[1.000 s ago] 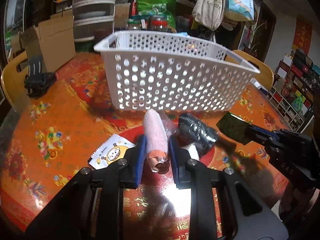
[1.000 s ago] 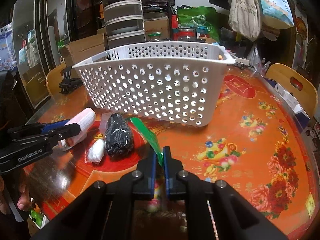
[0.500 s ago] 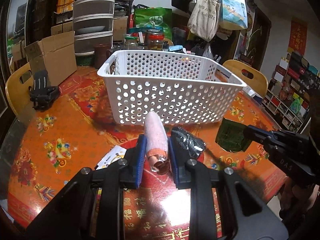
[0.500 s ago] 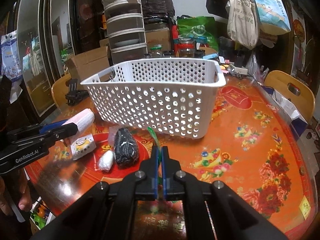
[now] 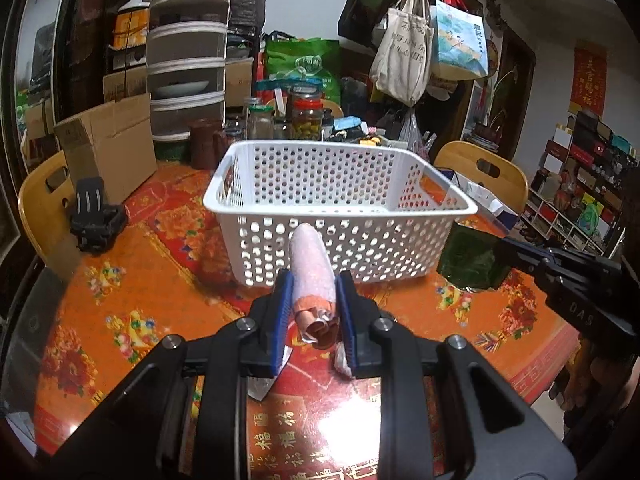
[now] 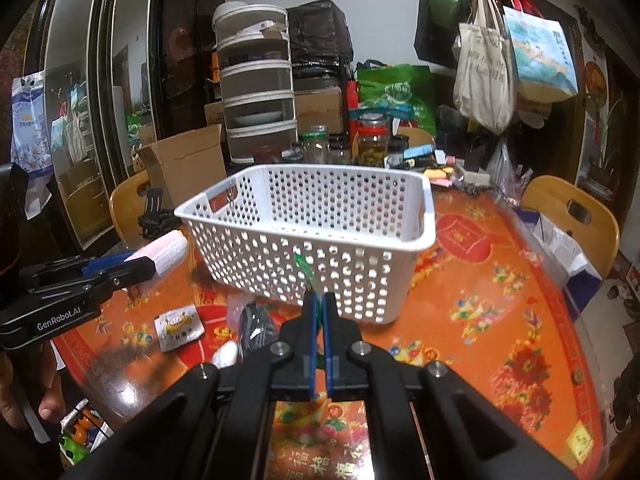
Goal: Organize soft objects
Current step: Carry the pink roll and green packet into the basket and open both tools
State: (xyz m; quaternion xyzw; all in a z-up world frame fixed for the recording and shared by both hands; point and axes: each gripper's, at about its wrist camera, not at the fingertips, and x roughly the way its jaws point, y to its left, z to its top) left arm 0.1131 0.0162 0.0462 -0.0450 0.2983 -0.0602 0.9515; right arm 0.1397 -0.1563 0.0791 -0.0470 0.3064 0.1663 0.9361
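Note:
A white perforated basket [image 5: 340, 204] stands empty on the orange patterned table; it also shows in the right wrist view [image 6: 308, 224]. My left gripper [image 5: 313, 300] is shut on a pink roll [image 5: 312, 268], held in the air in front of the basket's near wall; the roll also shows in the right wrist view [image 6: 166, 250]. My right gripper [image 6: 319, 300] is shut on a thin green packet [image 6: 306, 270], seen in the left wrist view as a dark green square [image 5: 470, 260] to the right of the basket. On the table lie a black bundle [image 6: 256, 326], a white sachet [image 6: 178, 326] and a small white wad [image 6: 226, 354].
A black clamp-like object [image 5: 96, 216] sits at the table's left. A cardboard box [image 5: 108, 144], jars [image 5: 306, 118] and a stacked drawer unit [image 5: 186, 64] crowd the far edge. Wooden chairs [image 5: 482, 170] stand around the table. Bags [image 5: 404, 60] hang behind.
Both grippers rose and pulled back from the table with their loads. The pink roll and green packet now hang level with the basket's wall, and the basket's inside has come into view.

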